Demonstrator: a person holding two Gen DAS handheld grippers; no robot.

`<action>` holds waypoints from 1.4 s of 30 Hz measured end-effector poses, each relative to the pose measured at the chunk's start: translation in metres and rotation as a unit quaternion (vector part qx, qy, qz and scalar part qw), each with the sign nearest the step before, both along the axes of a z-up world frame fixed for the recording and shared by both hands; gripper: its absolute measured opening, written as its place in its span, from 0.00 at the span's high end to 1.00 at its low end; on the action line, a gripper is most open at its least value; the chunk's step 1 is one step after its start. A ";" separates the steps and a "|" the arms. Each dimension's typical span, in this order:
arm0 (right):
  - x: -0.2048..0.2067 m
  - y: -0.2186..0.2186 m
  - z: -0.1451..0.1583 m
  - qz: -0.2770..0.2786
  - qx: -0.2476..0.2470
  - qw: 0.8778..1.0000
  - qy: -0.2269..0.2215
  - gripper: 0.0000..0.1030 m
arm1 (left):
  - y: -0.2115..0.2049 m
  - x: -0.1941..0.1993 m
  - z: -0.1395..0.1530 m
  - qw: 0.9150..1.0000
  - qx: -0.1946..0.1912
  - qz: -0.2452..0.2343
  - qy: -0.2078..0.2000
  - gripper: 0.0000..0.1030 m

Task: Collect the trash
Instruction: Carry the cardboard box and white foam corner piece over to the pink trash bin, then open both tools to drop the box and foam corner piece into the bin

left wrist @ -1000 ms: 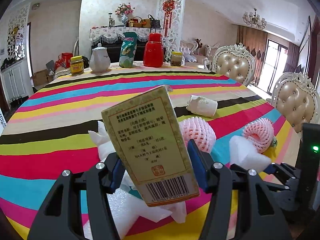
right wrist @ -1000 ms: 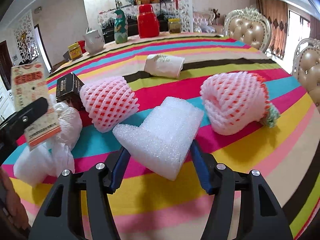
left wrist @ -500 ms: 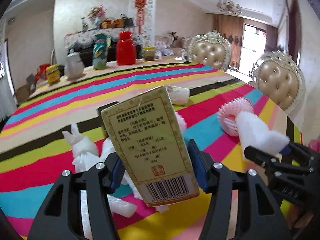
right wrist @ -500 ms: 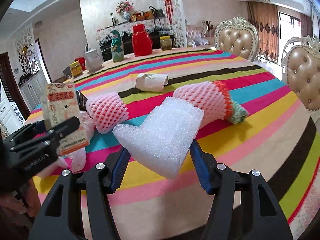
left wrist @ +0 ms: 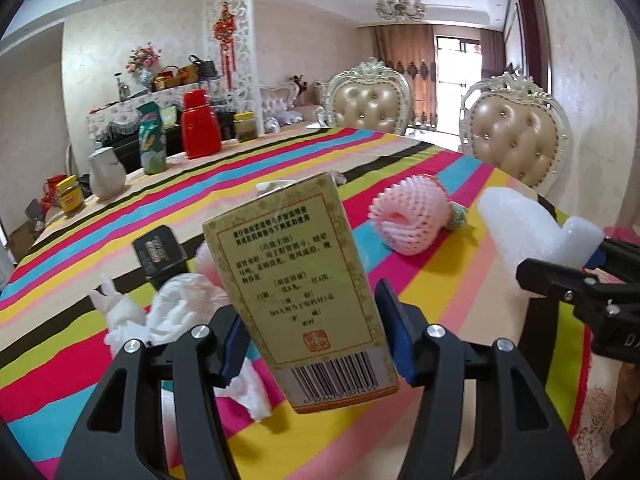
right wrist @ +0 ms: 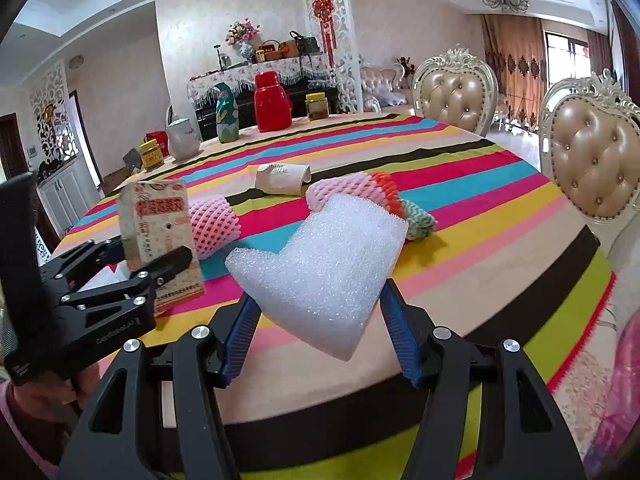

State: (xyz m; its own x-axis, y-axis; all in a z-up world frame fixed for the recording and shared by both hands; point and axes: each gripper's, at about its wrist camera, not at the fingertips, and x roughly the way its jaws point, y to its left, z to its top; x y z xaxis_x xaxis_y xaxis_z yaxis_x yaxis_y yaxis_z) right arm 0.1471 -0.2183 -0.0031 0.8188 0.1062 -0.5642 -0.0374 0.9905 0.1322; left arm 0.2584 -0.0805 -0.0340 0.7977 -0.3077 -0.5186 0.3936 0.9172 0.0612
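Yellow medicine carton (left wrist: 296, 292) stands upright, clamped between the left tool's (left wrist: 314, 340) blue pads, lifted above the striped tabletop (left wrist: 436, 276). White foam piece (right wrist: 320, 276) is gripped in the right tool (right wrist: 320, 340), likewise clear of the tabletop. Both tools angle downward, side by side.

a red flask (right wrist: 273, 101), a green vase (right wrist: 227, 113), a white teapot (right wrist: 183, 140) and two jars are standing along the striped tablecloth's (right wrist: 460, 216) far edge, two padded chairs waiting beside it.
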 end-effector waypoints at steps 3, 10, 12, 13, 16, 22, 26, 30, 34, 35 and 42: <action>-0.010 -0.007 0.002 0.000 0.004 1.000 -0.005 0.44 | -0.004 -0.001 -0.001 1.000 -0.007 -0.009 0.007 0.45; -0.032 -0.027 0.004 -0.003 0.001 1.000 -0.013 0.44 | -0.009 -0.007 0.001 0.999 -0.026 -0.017 0.033 0.45; -0.038 -0.032 0.004 -0.004 -0.003 1.000 -0.014 0.44 | -0.014 -0.011 0.004 0.998 -0.035 -0.024 0.041 0.45; -0.040 -0.034 0.004 -0.004 -0.005 1.000 -0.015 0.44 | -0.017 -0.014 0.005 0.998 -0.034 -0.026 0.041 0.45; -0.048 -0.041 0.004 -0.005 -0.015 1.000 -0.017 0.44 | -0.027 -0.025 0.007 0.998 -0.027 -0.039 0.037 0.45; -0.063 -0.053 0.009 -0.013 -0.033 0.999 -0.033 0.44 | -0.056 -0.045 0.009 0.996 -0.020 -0.078 0.040 0.45; -0.074 -0.070 0.009 -0.026 -0.035 0.998 -0.036 0.44 | -0.075 -0.054 0.009 0.994 -0.015 -0.099 0.037 0.45; -0.087 -0.088 0.007 -0.045 -0.038 0.998 -0.034 0.44 | -0.093 -0.060 0.012 0.992 -0.029 -0.118 0.039 0.45; -0.104 -0.110 0.007 -0.071 -0.039 0.996 -0.037 0.44 | -0.121 -0.067 0.014 0.988 -0.031 -0.144 0.039 0.45; -0.109 -0.117 0.007 -0.080 -0.040 0.995 -0.039 0.44 | -0.131 -0.070 0.014 0.987 -0.030 -0.155 0.039 0.45; -0.143 -0.166 0.008 -0.146 -0.042 0.988 -0.041 0.43 | -0.194 -0.090 0.015 0.974 -0.030 -0.224 0.035 0.45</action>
State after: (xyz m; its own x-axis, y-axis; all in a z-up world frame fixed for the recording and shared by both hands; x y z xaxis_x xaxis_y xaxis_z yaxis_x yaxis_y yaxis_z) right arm 0.0037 -0.3845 0.0053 0.8513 -0.1853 -0.4908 0.2442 0.9680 0.0581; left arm 0.1684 -0.2742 -0.0193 0.5399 -0.6481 -0.5372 0.7560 0.6539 -0.0291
